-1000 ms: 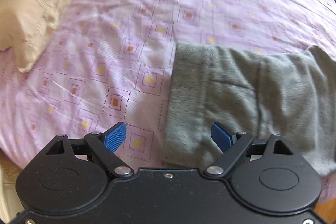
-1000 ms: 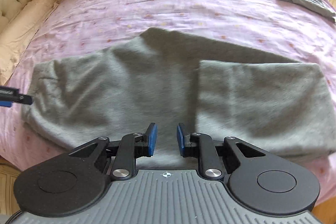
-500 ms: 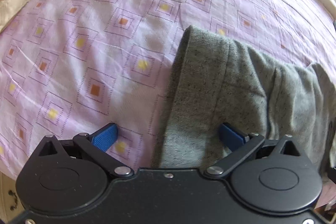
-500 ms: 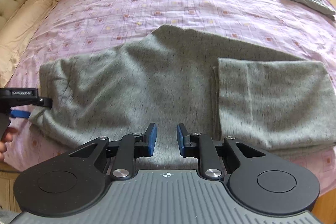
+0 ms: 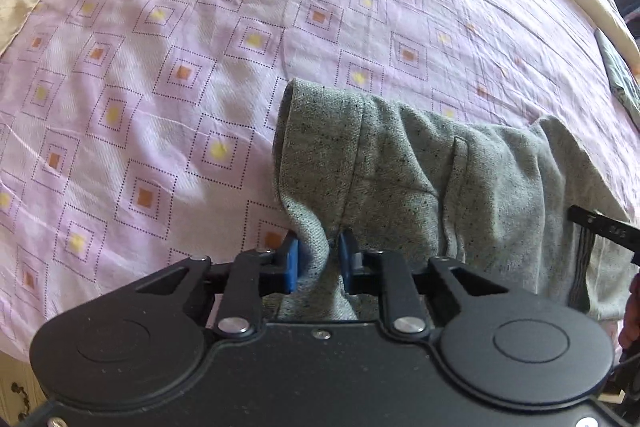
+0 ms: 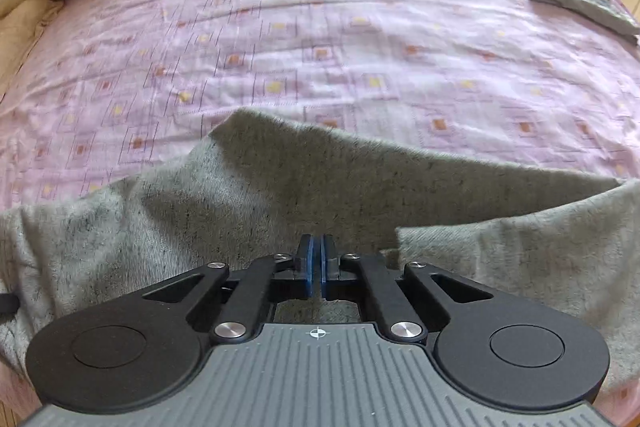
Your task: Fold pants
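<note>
Grey marled fabric pants point(image 5: 420, 171) lie on the lilac diamond-print bed sheet point(image 5: 160, 87). Left tongs point(image 5: 318, 259), wide a moment ago, have just closed, pinching the bunched waistband edge between them. Right tongs point(image 6: 318, 267), earlier narrowly apart, have snapped together over the near pants edge; whether cloth is caught I cannot tell.

Your pants point(image 5: 400, 163) are grey, flecked, matt knit cloth. The bedsheet point(image 5: 200, 67) is thin lilac woven cotton, slightly creased. Your left gripper point(image 5: 318, 259) is matt black plastic with blue rubbery pads and shiny metal rivets.
</note>
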A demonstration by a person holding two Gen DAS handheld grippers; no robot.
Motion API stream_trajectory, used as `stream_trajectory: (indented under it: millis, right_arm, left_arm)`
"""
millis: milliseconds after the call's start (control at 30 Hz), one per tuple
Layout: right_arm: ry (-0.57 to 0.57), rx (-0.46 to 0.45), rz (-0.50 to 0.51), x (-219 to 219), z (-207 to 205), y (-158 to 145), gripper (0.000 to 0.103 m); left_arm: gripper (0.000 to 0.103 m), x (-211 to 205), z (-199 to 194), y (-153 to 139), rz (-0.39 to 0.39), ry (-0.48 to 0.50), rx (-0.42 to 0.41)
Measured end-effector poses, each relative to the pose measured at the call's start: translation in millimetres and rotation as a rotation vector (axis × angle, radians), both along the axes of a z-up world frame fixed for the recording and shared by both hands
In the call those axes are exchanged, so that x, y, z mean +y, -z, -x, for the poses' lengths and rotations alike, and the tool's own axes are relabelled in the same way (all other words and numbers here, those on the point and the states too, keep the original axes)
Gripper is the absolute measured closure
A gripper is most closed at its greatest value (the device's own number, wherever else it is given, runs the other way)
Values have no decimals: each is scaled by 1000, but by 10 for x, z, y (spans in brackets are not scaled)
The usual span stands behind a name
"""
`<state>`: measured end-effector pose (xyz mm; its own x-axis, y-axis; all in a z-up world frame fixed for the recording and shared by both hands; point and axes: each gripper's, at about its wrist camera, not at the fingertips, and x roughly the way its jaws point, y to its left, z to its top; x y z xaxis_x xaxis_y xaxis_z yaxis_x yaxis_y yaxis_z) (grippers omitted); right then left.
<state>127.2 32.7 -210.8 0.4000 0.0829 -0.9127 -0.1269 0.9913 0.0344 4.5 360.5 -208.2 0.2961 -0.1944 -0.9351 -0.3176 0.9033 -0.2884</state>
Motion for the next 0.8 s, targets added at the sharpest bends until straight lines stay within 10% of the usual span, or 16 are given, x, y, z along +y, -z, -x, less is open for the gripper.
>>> stream_trajectory:
  millis: [133,533,633,800]
  right_arm:
    - [-2,25,3,-23,281,46,99]
    - [12,123,-28,38,1205,82,99]
    - [20,133,-31,51,1144,79,99]
    - [7,125,-27,42,1179,85,99]
  left_arm:
    - [71,-7,3,30,-12,26,-2]
    - [1,-48,196,222,18,87,7]
    - [6,-191,115,227,-22,110,14]
    - [68,-118,52,21,59,42,-25]
